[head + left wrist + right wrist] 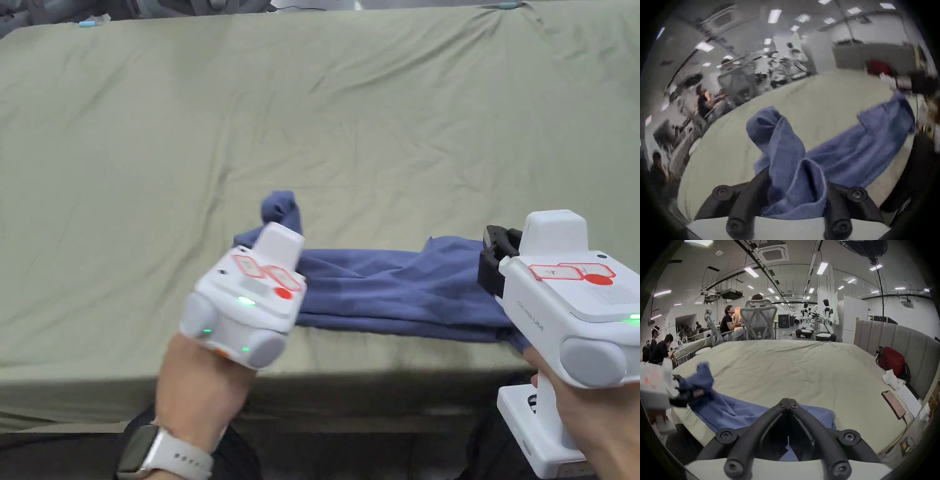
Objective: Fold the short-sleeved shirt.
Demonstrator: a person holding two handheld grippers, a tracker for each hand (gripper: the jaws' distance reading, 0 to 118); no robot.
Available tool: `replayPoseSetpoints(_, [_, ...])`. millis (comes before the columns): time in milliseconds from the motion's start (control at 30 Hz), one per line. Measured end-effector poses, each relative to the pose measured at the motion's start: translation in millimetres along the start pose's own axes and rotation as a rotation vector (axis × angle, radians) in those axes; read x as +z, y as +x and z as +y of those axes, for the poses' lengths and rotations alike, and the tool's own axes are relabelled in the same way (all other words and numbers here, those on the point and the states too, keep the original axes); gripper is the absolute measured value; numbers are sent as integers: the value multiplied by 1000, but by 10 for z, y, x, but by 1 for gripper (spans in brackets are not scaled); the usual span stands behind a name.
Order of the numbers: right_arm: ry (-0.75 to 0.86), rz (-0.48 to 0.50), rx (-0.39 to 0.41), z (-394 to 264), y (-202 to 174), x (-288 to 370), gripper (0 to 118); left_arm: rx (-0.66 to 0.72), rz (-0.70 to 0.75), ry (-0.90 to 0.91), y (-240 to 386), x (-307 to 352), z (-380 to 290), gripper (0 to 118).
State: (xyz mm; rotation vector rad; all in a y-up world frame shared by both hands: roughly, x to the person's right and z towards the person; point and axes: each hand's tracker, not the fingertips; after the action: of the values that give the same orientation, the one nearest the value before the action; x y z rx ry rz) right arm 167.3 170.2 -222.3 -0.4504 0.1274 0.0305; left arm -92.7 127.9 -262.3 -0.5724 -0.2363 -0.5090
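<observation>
Shirt: the blue short-sleeved shirt [400,290] lies bunched into a long band along the near edge of the bed [312,125], at about 6 o'clock of the green sheet in the head view.
Shirt shape: creased and uneven; one end stands up in a twisted peak at the left, and the other end reaches the right gripper.
Progress: judged early; the cloth is gathered lengthwise, but no flat, squared fold is visible.
Remaining: spreading or aligning the band, and folding it to a compact shape, appear not yet done.
Left gripper [798,191]: jaws parted, with a thick wad of shirt cloth between them; the left gripper view does not settle whether both jaws press on it, so the grip cannot be told.
Right gripper [788,402]: jaws closed tip to tip above the shirt's right end; a sliver of blue shows low between the jaw arms, but no cloth is seen caught at the tips.
Surroundings: a phone [893,404] on a cable lies at about 3 o'clock of the bed, well apart from the shirt.
</observation>
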Motion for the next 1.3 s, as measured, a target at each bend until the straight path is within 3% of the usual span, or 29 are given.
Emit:
replayPoseSetpoints(100, [1, 0, -14, -26, 80, 31, 0, -59, 35, -112, 235, -252, -52, 11])
replayPoseSetpoints(133, [2, 2, -19, -35, 97, 43, 0, -31, 17, -108, 208, -266, -60, 19])
replayPoseSetpoints(167, [2, 1, -20, -46, 107, 54, 0, 19, -2, -106, 171, -248, -62, 35])
replayPoseSetpoints(233, [-1, 6, -14, -70, 120, 63, 0, 79, -89, -1, 67, -55, -11, 98])
replayPoseSetpoints(267, [-4, 8, -12, -79, 117, 59, 0, 147, -125, 33, -8, 35, 29, 107])
replayPoseSetpoints(467, [-14, 0, 11, -202, 119, -2, 0, 726, -253, 122, -809, 396, 74, 99])
replayPoseSetpoints(500, [-16, 2, 8, -217, 129, -3, 0, 777, -262, 103, -882, 353, 20, 92])
replayPoseSetpoints(533, [-21, 8, 2, -230, 136, -7, 0, 802, -267, 90, -904, 285, -33, 71])
replayPoseSetpoints(600, [-29, 31, -7, -233, 137, -10, 0, 789, -198, 11, -854, 123, -117, 2])
replayPoseSetpoints(633, [-30, 33, -5, -236, 127, -8, 0, 815, -179, -12, -839, 69, -189, 0])
replayPoseSetpoints(733, [-30, 35, 3, -231, 106, 8, 0, 905, -366, -72, -641, -140, -285, 0])
replayPoseSetpoints(833, [-30, 37, 4, -219, 104, 21, 0, 831, -401, -129, -284, -339, -226, 0])
replayPoseSetpoints(900, [-28, 35, 7, -218, 116, 30, 0, 875, -466, -152, -110, -449, -220, 0])
replayPoseSetpoints(1033, [-29, 28, 11, -221, 123, 50, 0, 798, -445, -126, 67, -471, -60, 0])
replayPoseSetpoints(1167, [-30, 30, 20, -209, 94, 62, 0, 850, -426, -98, -101, -350, -58, 0])
replayPoseSetpoints(1300, [-33, 37, 22, -199, 37, 22, 0, 761, -435, -34, -251, -188, 2, 0])
